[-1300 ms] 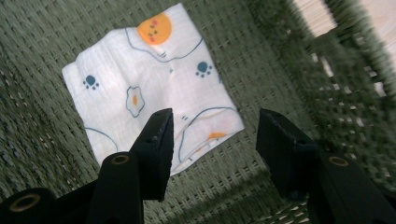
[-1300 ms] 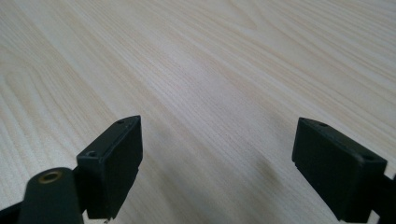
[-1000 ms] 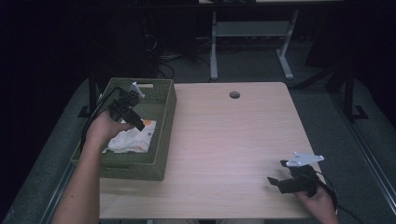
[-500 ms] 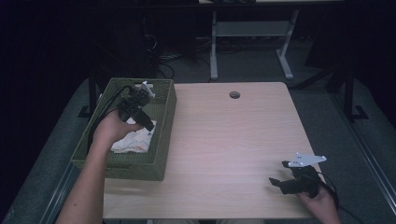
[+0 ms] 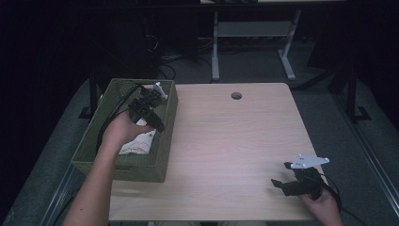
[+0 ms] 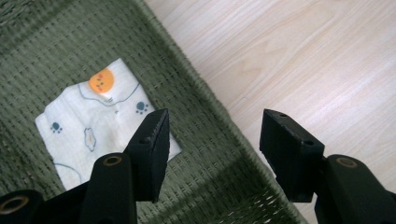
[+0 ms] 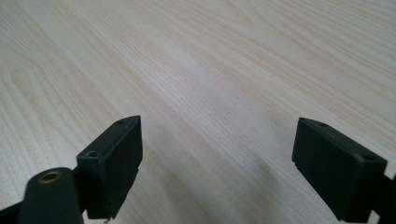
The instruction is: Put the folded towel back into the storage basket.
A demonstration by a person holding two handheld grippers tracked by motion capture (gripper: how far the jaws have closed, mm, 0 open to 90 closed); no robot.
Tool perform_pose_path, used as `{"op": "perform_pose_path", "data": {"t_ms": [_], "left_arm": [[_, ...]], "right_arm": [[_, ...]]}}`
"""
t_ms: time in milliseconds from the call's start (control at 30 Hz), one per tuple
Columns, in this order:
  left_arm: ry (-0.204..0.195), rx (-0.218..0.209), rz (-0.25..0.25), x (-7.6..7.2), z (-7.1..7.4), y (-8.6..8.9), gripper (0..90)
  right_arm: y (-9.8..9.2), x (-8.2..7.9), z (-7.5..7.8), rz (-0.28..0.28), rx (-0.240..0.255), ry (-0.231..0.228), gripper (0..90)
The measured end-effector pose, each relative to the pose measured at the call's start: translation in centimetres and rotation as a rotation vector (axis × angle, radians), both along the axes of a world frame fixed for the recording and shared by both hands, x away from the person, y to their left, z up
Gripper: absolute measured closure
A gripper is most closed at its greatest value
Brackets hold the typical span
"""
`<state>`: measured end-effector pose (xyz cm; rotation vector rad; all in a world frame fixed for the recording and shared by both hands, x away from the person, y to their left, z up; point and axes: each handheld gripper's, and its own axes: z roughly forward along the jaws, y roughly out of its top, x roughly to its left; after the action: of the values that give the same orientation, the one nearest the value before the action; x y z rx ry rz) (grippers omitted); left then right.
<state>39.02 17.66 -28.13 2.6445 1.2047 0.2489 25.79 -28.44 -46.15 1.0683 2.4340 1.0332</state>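
Now the cloth (image 6: 100,135) lies flat in the green basket (image 5: 96,141) at the surface's left edge, below and left of the left gripper (image 6: 212,154), whose empty jaws have just been opening and stand wide. Since the earlier frame that hand has drifted toward the basket's far right corner. The right gripper (image 5: 282,176), jaws wide and empty, rests at the near right corner, well apart.

Dark room, grey floor (image 5: 263,66), metal table-frame (image 5: 254,33)

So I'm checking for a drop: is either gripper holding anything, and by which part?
Nothing is held. The left gripper is open above the basket, the cloth lying loose inside. The right gripper is open over the table.
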Motion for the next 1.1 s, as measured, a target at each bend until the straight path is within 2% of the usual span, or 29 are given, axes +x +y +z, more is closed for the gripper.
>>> {"op": "perform_pose_path", "data": {"t_ms": [167, 500, 733, 833, 1100], "left_arm": [[-0.004, -0.002, 0.003, -0.1, 0.0, -0.6, 42.0], [-0.007, 0.025, -0.027, -0.3, 0.1, -2.2, 41.4], [-0.007, 0.013, -0.046, -0.5, -0.5, -3.7, 40.4], [-0.002, 0.02, -0.055, -0.5, -0.6, -4.3, 39.4], [-0.003, 0.018, -0.067, -0.7, -0.7, -5.2, 37.6]], "right_arm": [[0.0, 0.0, 0.1, -0.004, -0.002, 0.0, 15.9], [0.1, 0.0, 0.1, -0.001, 0.0, -0.004, 15.9], [0.1, 0.0, 0.1, 0.0, -0.003, -0.004, 15.9], [0.2, -0.1, 0.1, 0.002, -0.006, -0.003, 15.9], [0.1, -0.2, 0.1, -0.002, -0.002, -0.008, 15.9]]}}
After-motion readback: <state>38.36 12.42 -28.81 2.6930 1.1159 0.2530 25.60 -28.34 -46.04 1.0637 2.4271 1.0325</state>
